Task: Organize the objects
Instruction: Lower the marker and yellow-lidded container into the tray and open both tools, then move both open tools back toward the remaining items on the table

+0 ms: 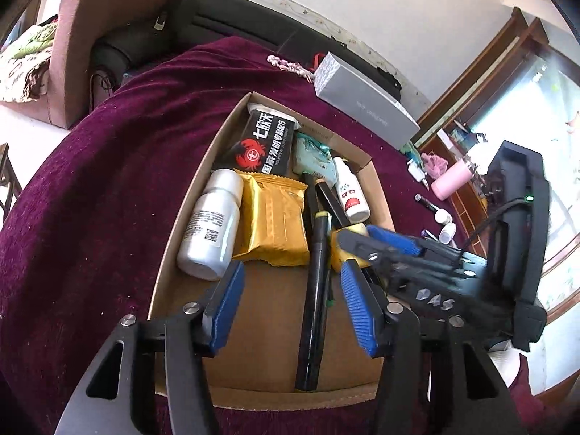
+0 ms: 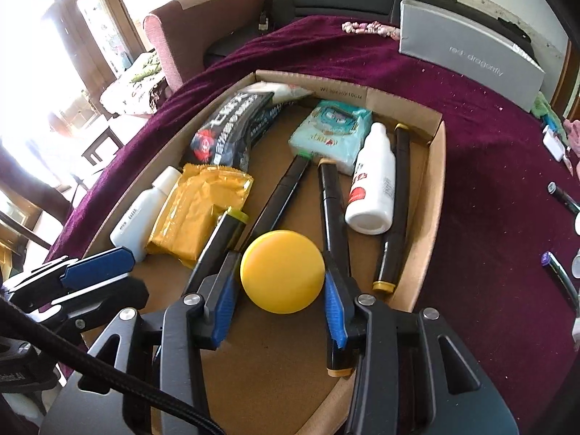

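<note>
An open cardboard box [image 1: 181,217] [image 2: 431,199] lies on a purple cloth. In it are a silver-white bottle [image 1: 212,224], a gold packet [image 1: 272,224], a black packet with a red crab [image 1: 264,141], a teal tissue pack [image 2: 331,127], a small white bottle [image 2: 373,188] and several black markers. My left gripper [image 1: 291,272] is open low over the box floor; one black marker [image 1: 315,290] lies between its blue pads, untouched. My right gripper [image 2: 281,282] is shut on a yellow round disc [image 2: 282,264] just above the markers, close to the left gripper's right side.
A grey carton [image 2: 471,61] stands on the cloth behind the box. Pens [image 2: 562,192] and small items lie on the cloth to the right, near a pink bottle [image 1: 453,181]. A dark sofa [image 2: 344,0] and a maroon armchair [image 1: 72,54] stand beyond.
</note>
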`<state>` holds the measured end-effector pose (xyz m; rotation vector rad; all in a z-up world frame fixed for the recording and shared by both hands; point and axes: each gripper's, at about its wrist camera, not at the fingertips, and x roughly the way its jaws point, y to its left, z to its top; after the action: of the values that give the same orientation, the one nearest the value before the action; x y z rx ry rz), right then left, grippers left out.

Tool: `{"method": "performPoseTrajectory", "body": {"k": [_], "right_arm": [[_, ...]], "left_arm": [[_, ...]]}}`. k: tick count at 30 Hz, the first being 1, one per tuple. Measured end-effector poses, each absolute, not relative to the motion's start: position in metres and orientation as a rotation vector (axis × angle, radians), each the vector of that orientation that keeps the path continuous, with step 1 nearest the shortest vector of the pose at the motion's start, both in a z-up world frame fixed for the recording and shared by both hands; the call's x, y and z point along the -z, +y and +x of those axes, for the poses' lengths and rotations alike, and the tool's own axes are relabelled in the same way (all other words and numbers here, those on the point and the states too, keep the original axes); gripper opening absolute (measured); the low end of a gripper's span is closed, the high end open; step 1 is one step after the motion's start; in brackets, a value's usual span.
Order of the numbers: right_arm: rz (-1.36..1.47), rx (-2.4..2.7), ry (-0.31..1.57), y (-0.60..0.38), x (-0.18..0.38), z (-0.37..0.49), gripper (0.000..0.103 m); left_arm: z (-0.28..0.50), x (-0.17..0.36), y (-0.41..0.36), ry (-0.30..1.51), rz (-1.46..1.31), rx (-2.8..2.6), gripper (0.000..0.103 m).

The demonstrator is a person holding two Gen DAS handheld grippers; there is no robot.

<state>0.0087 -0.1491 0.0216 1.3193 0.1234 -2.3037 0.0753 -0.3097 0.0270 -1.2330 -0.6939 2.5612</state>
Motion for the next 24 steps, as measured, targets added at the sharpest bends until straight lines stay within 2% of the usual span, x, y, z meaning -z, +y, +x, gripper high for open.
{"method": "performPoseTrajectory", "body": {"k": [7, 13, 17, 24], "right_arm": [[1.233, 2.351, 0.003, -0.127, -0.049, 0.013, 0.053], [1.252, 2.344, -0.174, -0.097, -0.054, 0.014, 0.053], [1.283, 2.358, -0.257, -0.074, -0.048, 0.012, 0.053], [1.297, 2.406, -0.361, -0.021, -0.041, 0.022, 0.053]], "left_arm": [[0.080, -0.027, -0.311, -0.715, -1.230, -2.560, 0.050], [0.085, -0.032, -0.304, -0.689, -1.225, -2.567, 0.050], [0.088, -0.037, -0.294, -0.672, -1.222, -2.565, 0.058], [0.092, -0.053, -0.268, -0.630, -1.194, -2.520, 0.063]]}}
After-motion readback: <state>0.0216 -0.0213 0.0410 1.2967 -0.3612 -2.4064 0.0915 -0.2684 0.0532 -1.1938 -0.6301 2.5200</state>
